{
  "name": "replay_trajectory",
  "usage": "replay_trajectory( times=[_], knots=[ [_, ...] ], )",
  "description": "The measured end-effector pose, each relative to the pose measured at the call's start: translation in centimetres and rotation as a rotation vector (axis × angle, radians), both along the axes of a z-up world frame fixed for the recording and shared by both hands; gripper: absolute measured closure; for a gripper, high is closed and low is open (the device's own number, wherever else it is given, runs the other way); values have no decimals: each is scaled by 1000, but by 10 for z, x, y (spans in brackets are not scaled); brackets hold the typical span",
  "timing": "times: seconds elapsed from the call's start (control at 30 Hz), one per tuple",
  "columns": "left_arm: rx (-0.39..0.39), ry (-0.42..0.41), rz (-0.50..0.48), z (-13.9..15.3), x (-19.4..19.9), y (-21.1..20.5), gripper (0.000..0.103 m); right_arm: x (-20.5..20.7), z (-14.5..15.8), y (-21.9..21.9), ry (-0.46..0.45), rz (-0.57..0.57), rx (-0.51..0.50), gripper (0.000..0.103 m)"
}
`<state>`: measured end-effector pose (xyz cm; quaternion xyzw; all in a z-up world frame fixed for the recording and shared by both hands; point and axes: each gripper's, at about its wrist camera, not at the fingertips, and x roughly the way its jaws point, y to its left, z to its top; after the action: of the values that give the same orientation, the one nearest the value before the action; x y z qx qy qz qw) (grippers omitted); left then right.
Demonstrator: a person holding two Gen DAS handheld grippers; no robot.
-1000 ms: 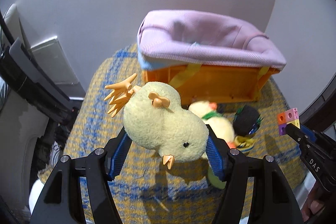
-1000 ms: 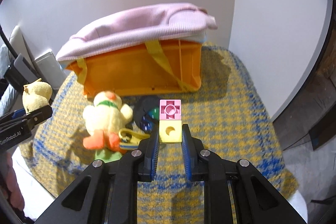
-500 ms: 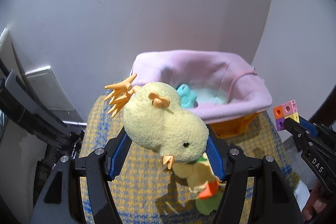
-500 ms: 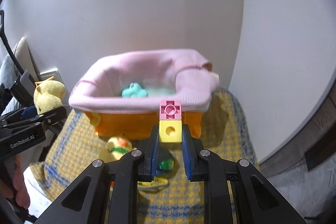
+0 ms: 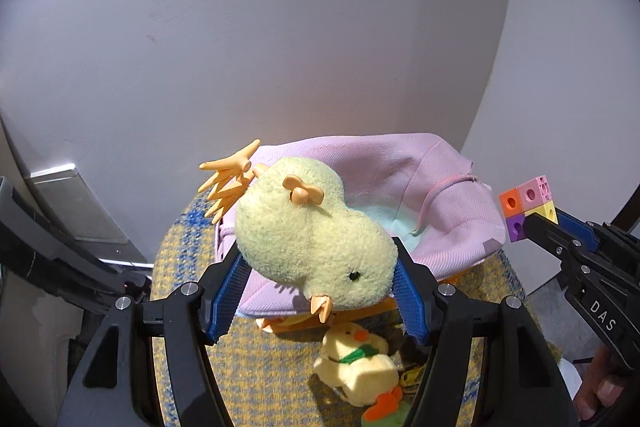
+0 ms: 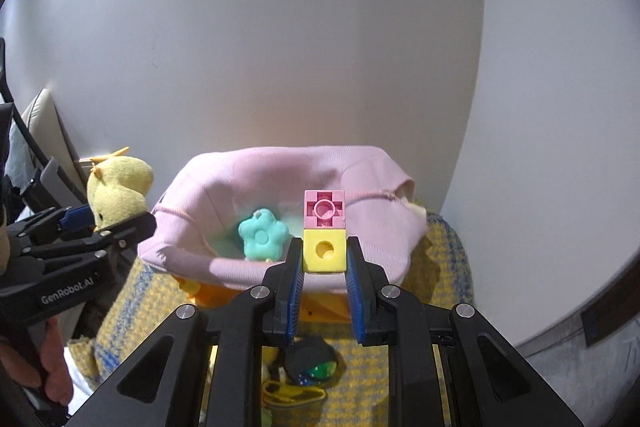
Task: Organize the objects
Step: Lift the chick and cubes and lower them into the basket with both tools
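While both tongs hang above the basket, each of them carries a toy. The left tongs [image 5: 320, 291] are clamped on a pale yellow plush chick [image 5: 312, 235], which lies on its side with the beak pointing down and the orange feet sticking up to the left. The blue pads [image 5: 226, 297] press on its two flanks, and the toy covers much of the basket behind it. The right tongs [image 6: 323, 267] are closed on a block of linked cubes [image 6: 324, 235]; from their own camera only a yellow cube between the pads and a pink one above it show, while the left camera also shows an orange and a purple cube.

The orange basket [image 6: 320, 307] stands on a tabletop with a yellow and blue woven cloth [image 6: 440, 267]. A pink cloth [image 6: 280, 171] lines it and folds over the rim, so little of the orange wall shows. Inside lies a teal flower-shaped toy [image 6: 262, 235], partly cut by the rim.

In front of the basket, a second plush duck [image 5: 356, 359] with a green collar and orange feet lies on the cloth. Beside it is a dark round thing [image 6: 312, 365] with green spots, too hidden by the tongs to name. Part of a hand [image 6: 52, 359] shows at the left edge.
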<state>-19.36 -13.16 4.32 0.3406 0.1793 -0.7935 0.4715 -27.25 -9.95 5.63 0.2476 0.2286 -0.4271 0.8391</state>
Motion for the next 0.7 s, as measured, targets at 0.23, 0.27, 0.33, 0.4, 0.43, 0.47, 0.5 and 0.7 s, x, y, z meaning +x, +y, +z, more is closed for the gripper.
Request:
replay_trajectory(
  times=[0.23,0.27,0.33,0.4,0.43,0.47,0.5,0.7],
  knots=[
    [21,-3,-11,-4,-12,-17,37,11,6,-16,4,10,-7,82],
    [24,-4,-12,-5,-13,-20,37,12,6,-18,5,11,-6,82],
    [28,-5,-14,-6,-15,-24,37,17,6,-24,8,17,-5,82],
    [32,-6,-16,-9,-19,-28,37,20,5,-28,10,21,-5,82],
    [34,-6,-15,-10,-20,-31,37,22,5,-31,11,25,-5,82],
    [35,-7,-15,-12,-22,-33,37,24,4,-33,12,27,-5,82],
    [39,-8,-16,-13,-23,-36,37,25,4,-35,13,29,-5,82],
    [56,-8,-17,-21,-29,-49,37,35,-1,-51,19,42,0,82]
  ],
)
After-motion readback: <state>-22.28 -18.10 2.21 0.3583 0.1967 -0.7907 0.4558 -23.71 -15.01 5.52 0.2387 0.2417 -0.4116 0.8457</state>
